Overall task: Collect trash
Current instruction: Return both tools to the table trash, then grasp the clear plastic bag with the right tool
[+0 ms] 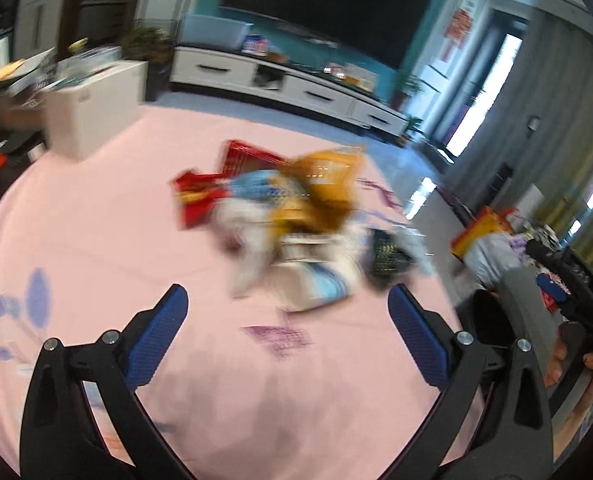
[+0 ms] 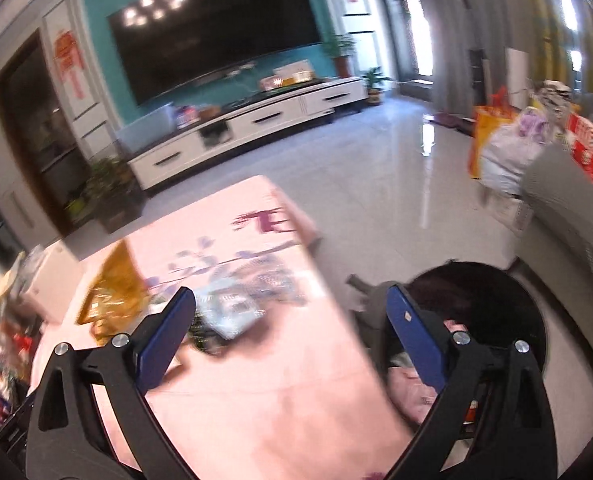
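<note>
The left gripper (image 1: 287, 312) hangs wide open and empty just short of the blurred wrapper pile (image 1: 292, 220) heaped mid-table (image 1: 96, 248), apparently lined up for a grab; the right gripper (image 2: 290, 314), equally spread and empty, hovers over the table edge by the dark bin (image 2: 496, 304), probably where trash goes.

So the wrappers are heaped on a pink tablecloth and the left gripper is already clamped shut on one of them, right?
Not quite. The left gripper is open and empty, short of the wrapper pile, as the left wrist view shows. The pile does lie on the pink tablecloth.
</note>
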A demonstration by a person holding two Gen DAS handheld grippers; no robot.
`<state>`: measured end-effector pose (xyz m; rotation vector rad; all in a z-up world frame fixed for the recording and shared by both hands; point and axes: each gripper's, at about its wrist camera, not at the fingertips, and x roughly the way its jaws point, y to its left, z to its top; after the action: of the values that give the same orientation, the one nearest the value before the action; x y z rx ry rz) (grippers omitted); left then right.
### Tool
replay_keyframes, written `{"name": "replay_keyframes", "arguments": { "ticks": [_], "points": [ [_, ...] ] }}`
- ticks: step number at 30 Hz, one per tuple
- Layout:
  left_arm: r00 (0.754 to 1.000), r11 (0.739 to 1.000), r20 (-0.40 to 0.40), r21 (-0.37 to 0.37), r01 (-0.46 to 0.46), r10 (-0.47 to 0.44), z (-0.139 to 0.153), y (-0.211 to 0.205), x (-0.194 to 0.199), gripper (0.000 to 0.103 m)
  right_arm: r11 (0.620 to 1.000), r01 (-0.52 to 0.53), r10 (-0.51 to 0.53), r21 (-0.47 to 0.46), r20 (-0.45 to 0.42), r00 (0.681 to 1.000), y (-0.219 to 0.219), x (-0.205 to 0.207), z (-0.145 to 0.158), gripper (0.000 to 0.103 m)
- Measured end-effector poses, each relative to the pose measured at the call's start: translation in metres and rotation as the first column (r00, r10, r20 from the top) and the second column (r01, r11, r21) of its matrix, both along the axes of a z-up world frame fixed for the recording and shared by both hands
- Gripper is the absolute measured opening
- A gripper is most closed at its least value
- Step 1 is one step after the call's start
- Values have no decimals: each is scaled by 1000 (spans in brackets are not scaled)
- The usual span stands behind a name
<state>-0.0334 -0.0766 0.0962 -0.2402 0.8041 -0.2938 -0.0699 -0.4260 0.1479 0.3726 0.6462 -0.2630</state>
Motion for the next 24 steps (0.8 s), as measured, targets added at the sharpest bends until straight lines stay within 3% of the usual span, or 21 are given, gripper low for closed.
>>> {"name": "replay_keyframes", "arguments": {
  "ticks": [4,7,13,17,19,24],
  "points": [
    [996,997,-34,22,-78,79,-19,49,1,100,997,-69,69,28,-31,997,25,22,-17,94],
    [992,993,-43,25,-116,117,-31,78,5,100,996,-82,85,33,-109,990,39,47,-36,94],
    [986,986,-34,29,-164,165,-35,101,16,100,998,-15,29,56,-254,967,47,110,-54,94],
    [982,980,-24,69,-185,187,-38,101,20,100,990,113,-76,79,-371,926,35,164,-74,94],
    [982,981,-22,64,-184,186,-38,102,20,100,989,140,-110,37,-437,893,34,185,-88,94],
    [980,980,-27,45,-193,195,-38,109,24,100,989,150,-129,1,-498,858,31,189,-116,94]
  ]
}}
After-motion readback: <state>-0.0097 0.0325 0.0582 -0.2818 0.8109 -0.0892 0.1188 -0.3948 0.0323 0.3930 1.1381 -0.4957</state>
